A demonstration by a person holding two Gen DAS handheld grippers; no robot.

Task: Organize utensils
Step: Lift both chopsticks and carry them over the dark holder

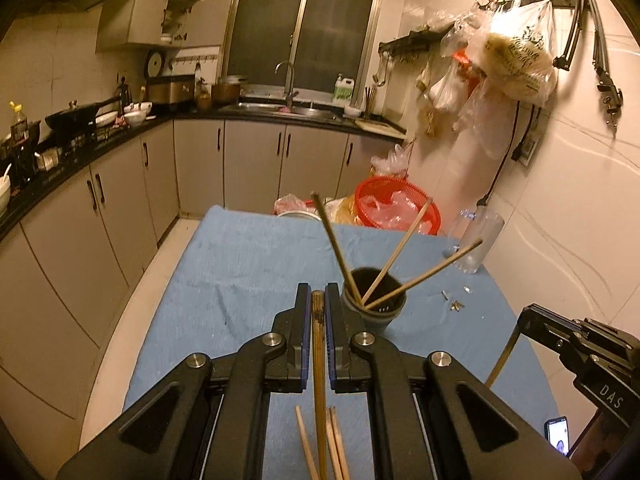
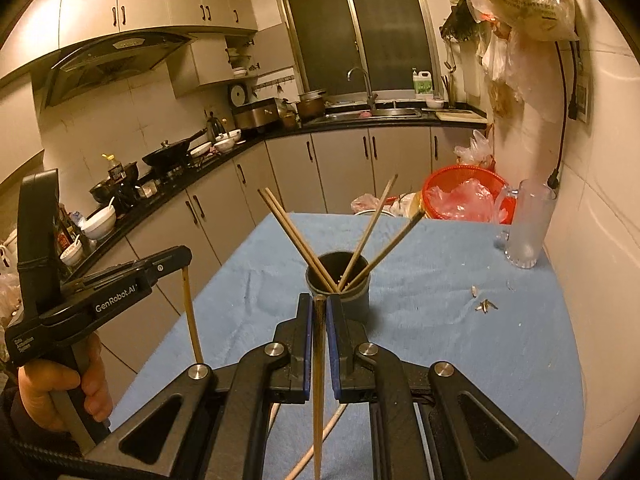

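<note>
The left gripper (image 1: pixel 318 294) has its fingers clamped on a chopstick (image 1: pixel 319 360) that hangs steeply down between them, its long axis nearly upright. The cup (image 1: pixel 374 308) stands just ahead and slightly right of those fingers, so this hand looks the nearer. The right gripper (image 2: pixel 319 300) likewise pinches a second chopstick (image 2: pixel 319 392), also hanging down, with the cup (image 2: pixel 338 280) straight ahead. Several sticks (image 2: pixel 296 240) already lean in the cup, fanning outward; loose sticks (image 1: pixel 320 444) lie below on the blue-clothed bench (image 1: pixel 240 272). Beyond it are a red basket (image 1: pixel 396 208), then kitchen cabinets and a sink.
</note>
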